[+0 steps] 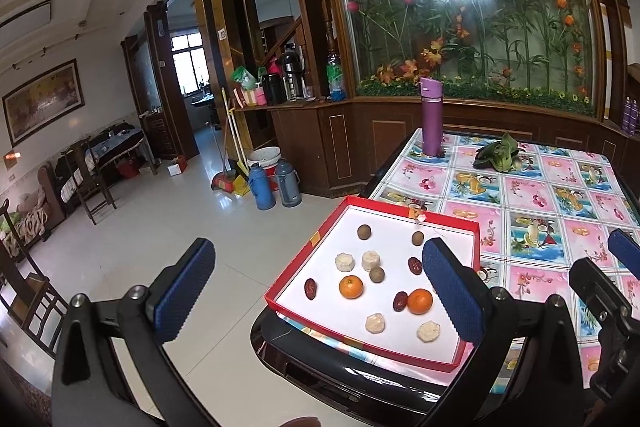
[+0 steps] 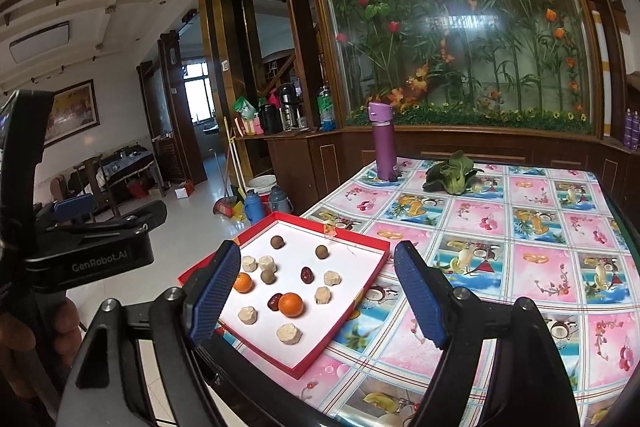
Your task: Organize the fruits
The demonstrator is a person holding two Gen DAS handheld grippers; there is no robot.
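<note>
Left gripper (image 1: 320, 291) and right gripper (image 2: 316, 301) hover with jaws spread wide, nothing held. Below them, a red-walled tray (image 2: 352, 303) sits at the near corner of the table (image 2: 520, 267). It holds two tangerines (image 2: 291, 304), red dates (image 2: 306, 275), brown longans (image 2: 321, 251) and pale fruit chunks (image 2: 289, 333) (scattered, mostly apart). A purple bottle (image 2: 382, 143) stands at the far edge beside leafy greens (image 2: 452, 175).

Both wrist views toward shared tray (image 1: 296, 267)
</note>
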